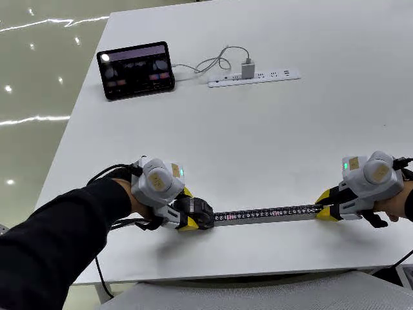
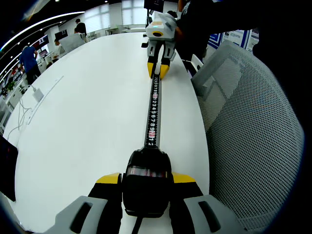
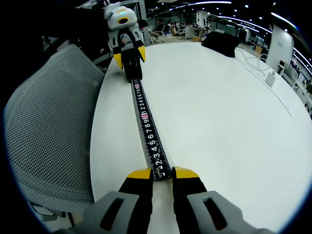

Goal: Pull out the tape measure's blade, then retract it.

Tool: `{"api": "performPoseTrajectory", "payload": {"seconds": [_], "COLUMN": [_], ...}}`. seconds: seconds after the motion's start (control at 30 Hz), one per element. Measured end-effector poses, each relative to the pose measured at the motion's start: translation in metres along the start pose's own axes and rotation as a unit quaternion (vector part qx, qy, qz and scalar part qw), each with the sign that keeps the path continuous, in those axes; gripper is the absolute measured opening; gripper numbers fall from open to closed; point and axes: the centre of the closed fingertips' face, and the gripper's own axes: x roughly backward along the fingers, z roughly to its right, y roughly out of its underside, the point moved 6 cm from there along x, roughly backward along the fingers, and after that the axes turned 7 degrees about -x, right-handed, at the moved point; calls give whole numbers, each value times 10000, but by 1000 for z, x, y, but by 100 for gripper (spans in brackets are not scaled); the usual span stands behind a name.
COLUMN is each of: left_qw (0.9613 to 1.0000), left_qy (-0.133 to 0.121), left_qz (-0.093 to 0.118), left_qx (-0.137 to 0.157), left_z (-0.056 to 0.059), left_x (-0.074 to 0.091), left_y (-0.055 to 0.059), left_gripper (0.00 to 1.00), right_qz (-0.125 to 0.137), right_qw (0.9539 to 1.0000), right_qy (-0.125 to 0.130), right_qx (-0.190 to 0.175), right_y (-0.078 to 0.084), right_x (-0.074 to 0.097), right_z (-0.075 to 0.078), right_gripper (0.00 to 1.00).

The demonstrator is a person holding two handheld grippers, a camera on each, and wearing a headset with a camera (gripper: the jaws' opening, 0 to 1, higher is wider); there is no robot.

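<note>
Now, in the head view, the left gripper (image 1: 192,218) is clamped on the black tape measure case (image 1: 199,212). The case sits on the white table (image 1: 258,129), close to its near edge. The blade (image 1: 268,212) lies flat, running from the case across to the right gripper (image 1: 324,209), whose jaws pinch the blade's end. Next, in the left gripper view, the case (image 2: 147,187) sits snug between that gripper's two jaws. The blade (image 2: 152,117) goes straight ahead to the right gripper (image 2: 158,70), far in front. Then, in the right gripper view, the two jaws are squeezed on the tip of the blade (image 3: 148,131), which runs straight ahead to the left gripper (image 3: 129,61). The case looks hard and chunky, so squeezing its two sides is likely a good hold. The blade looks thin, smooth and bendy, so it could slip or kink, and its end is likely the best spot to hold. It probably wants to spring back, so it should go in slowly.
</note>
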Motion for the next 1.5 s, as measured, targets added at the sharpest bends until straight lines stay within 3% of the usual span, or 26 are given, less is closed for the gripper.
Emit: {"api": "performPoseTrajectory", "payload": {"seconds": [0.67, 1.2, 1.3, 1.4, 1.5], "left_qw": [10000, 10000, 10000, 10000, 10000], "left_qy": [-12, -31, -36, -41, -50], "left_qz": [-1, 5, 17, 21, 23], "left_qx": [-1, -22, -9, -53, -42], "left_z": [0, 0, 1, 1, 1], "left_x": [0, -1, -1, 0, 0], "left_y": [-1, -1, -2, -2, -2], "left_gripper": [33, 33, 33, 33, 33], "right_qz": [-59, -346, -407, -480, -707], "right_qw": [10000, 9993, 9982, 9977, 9950], "right_qy": [-1, -88, -110, -115, -53], "right_qx": [-34, 117, 429, 454, 710], "right_y": [2, -2, -2, -3, -4], "right_x": [1, 1, 1, 1, 1], "right_z": [2, 1, 0, 0, 0], "right_gripper": [11, 12, 12, 12, 12]}}
